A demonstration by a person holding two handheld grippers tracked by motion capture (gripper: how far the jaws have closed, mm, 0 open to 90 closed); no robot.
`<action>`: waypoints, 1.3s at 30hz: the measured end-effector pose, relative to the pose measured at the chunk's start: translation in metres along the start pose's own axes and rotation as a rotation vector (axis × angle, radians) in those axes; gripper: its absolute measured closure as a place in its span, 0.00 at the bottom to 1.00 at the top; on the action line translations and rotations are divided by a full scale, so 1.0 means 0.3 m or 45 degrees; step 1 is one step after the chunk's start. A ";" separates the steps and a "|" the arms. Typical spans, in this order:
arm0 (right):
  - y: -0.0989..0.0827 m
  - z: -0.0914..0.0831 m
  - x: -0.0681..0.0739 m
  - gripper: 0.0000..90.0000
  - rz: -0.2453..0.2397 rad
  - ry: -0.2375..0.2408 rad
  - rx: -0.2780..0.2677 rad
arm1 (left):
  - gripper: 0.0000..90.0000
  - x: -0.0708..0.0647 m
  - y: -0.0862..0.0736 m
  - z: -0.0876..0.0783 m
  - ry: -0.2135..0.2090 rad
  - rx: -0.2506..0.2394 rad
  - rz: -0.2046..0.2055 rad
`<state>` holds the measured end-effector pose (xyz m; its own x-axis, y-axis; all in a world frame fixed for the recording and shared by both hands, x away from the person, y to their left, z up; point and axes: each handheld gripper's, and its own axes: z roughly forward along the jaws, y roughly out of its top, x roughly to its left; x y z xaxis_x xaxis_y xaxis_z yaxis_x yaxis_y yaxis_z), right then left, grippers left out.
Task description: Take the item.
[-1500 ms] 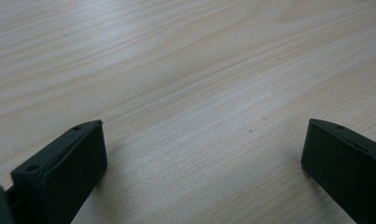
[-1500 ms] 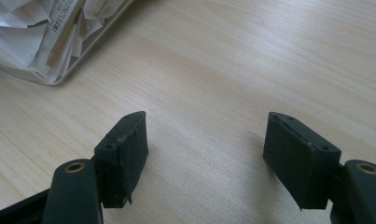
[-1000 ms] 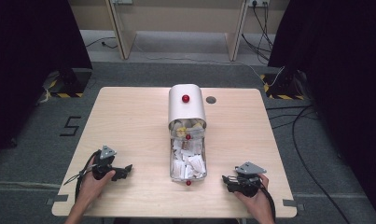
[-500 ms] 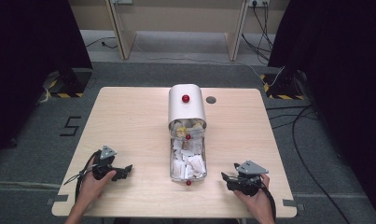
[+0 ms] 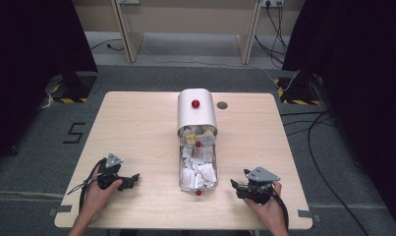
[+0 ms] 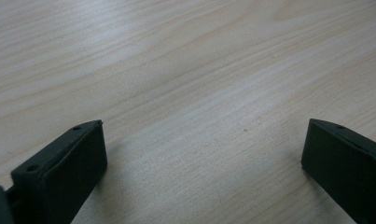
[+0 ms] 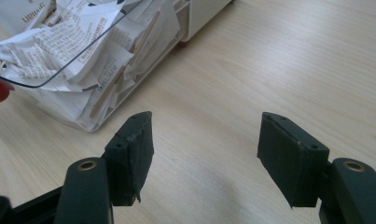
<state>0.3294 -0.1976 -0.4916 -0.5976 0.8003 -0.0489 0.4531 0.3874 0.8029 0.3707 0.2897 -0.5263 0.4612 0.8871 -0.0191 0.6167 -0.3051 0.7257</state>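
Observation:
A silver box (image 5: 197,115) with a red knob (image 5: 195,103) on top lies at the table's middle. A clear drawer (image 5: 198,169) full of paper slips is pulled out of it toward me, with a red knob (image 5: 198,192) at its front end. My left gripper (image 5: 134,178) rests low at the front left, pointing toward the drawer; in its own view the left gripper (image 6: 202,154) stands open over bare wood. My right gripper (image 5: 235,186) sits at the front right, a short way from the drawer. The right gripper (image 7: 204,140) is open and empty, with the drawer (image 7: 83,70) ahead on its left.
The wooden table (image 5: 136,128) has a small grey round disc (image 5: 222,105) right of the box. Dark curtains flank the table. Cables run on the floor at the right, and wooden desk legs stand behind.

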 end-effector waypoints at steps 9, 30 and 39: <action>0.022 0.003 0.012 0.41 -0.025 0.009 -0.011 | 0.00 0.000 0.000 0.000 0.000 -0.001 -0.001; 0.082 -0.005 0.039 0.41 -0.052 0.032 -0.061 | 0.00 0.000 0.000 0.000 0.000 0.000 -0.001; 0.119 -0.011 0.065 0.42 -0.086 0.054 -0.089 | 0.00 0.000 0.000 0.000 0.000 0.000 0.000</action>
<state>0.3317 -0.1696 -0.4620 -0.6534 0.7527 -0.0805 0.3644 0.4059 0.8381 0.3707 0.2896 -0.5263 0.4611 0.8871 -0.0193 0.6167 -0.3048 0.7258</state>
